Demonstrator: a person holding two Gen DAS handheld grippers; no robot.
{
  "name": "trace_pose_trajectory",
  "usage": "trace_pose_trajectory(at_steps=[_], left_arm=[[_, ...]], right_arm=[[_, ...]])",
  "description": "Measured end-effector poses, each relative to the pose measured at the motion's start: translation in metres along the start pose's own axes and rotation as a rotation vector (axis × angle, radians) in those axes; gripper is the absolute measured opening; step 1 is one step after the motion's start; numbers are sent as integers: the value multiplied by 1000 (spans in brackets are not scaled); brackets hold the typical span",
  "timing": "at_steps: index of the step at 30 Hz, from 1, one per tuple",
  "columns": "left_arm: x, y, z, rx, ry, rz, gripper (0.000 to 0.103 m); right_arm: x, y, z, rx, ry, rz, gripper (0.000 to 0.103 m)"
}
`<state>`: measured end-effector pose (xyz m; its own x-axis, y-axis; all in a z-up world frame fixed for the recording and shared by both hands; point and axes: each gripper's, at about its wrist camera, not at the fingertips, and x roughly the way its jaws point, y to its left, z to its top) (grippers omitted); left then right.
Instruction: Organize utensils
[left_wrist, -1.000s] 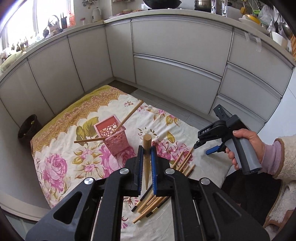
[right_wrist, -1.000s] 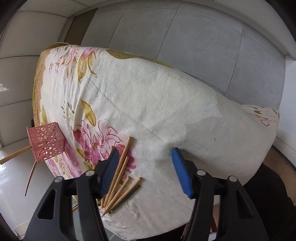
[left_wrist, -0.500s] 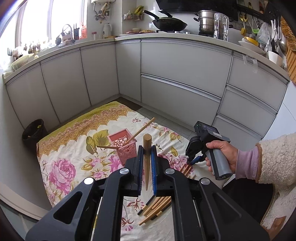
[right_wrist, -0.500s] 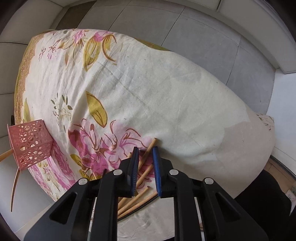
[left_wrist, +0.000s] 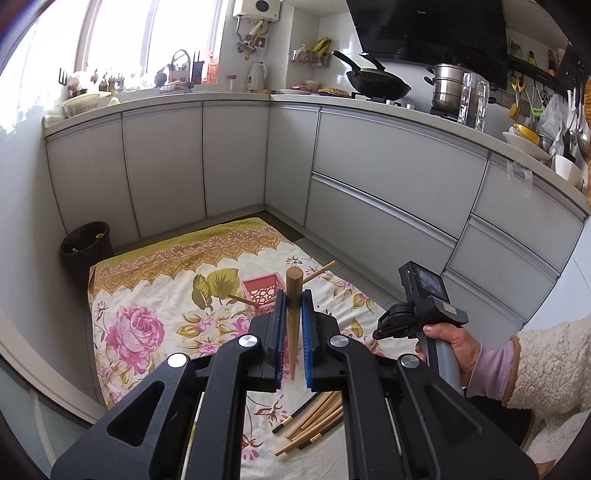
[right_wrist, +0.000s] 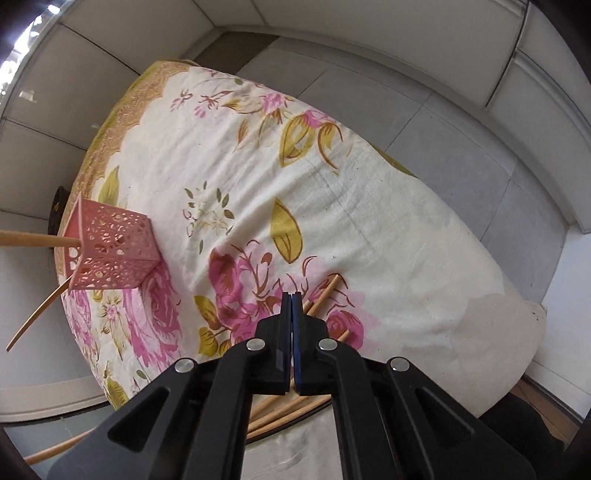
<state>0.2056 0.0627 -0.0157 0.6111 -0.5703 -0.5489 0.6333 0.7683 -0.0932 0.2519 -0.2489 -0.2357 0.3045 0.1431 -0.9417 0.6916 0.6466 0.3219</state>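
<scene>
My left tongs (left_wrist: 294, 325) clamp a wooden stick (left_wrist: 293, 317); pink holder (left_wrist: 260, 291) just behind at 11 o'clock. Right tongs (right_wrist: 291, 308) pressed together, seemingly empty, over loose chopsticks (right_wrist: 321, 295), mostly hidden. Floral cloth (right_wrist: 332, 206) covers the surface; grey cabinets (left_wrist: 384, 173) surround.

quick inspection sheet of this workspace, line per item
surface: floral cloth covering a low table.
job's things: pink perforated holder upright on the cloth with wooden utensils sticking out; loose chopsticks lie at the near edge.
clutter: nothing seen on the cloth.
grippers: left gripper shut on a wooden stick, which stands upright between its pads; right gripper shut over the chopsticks, and whether it pinches one cannot be told.
cables: nothing seen.
surroundings: grey cabinets, dark bin beside the table, wok and pots on the counter.
</scene>
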Motion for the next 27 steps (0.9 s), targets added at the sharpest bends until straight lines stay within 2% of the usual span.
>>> trace_pose_trajectory(at_steps=[4, 8, 13, 18, 21, 24, 25, 27], left_arm=[[-3, -9, 1, -16, -2, 8, 7], [-3, -15, 2, -17, -13, 3, 7], [1, -14, 1, -14, -22, -15, 7], [0, 0, 0, -29, -48, -31, 7], [0, 10, -2, -47, -62, -35, 7], [-3, 16, -3, -62, -76, -44, 7], [-4, 17, -4, -69, -79, -46, 7], [-5, 20, -4, -81, -82, -47, 7]], right_arm=[[10, -29, 1, 124, 118, 36, 3], [22, -35, 13, 148, 187, -16, 10], [40, -33, 28, 184, 267, -87, 13], [53, -23, 40, 195, 290, -162, 15], [57, -12, 48, 189, 323, -210, 27], [62, 10, 47, 93, 315, -324, 27], [62, 20, 44, 50, 292, -361, 19], [60, 26, 40, 31, 258, -372, 18]])
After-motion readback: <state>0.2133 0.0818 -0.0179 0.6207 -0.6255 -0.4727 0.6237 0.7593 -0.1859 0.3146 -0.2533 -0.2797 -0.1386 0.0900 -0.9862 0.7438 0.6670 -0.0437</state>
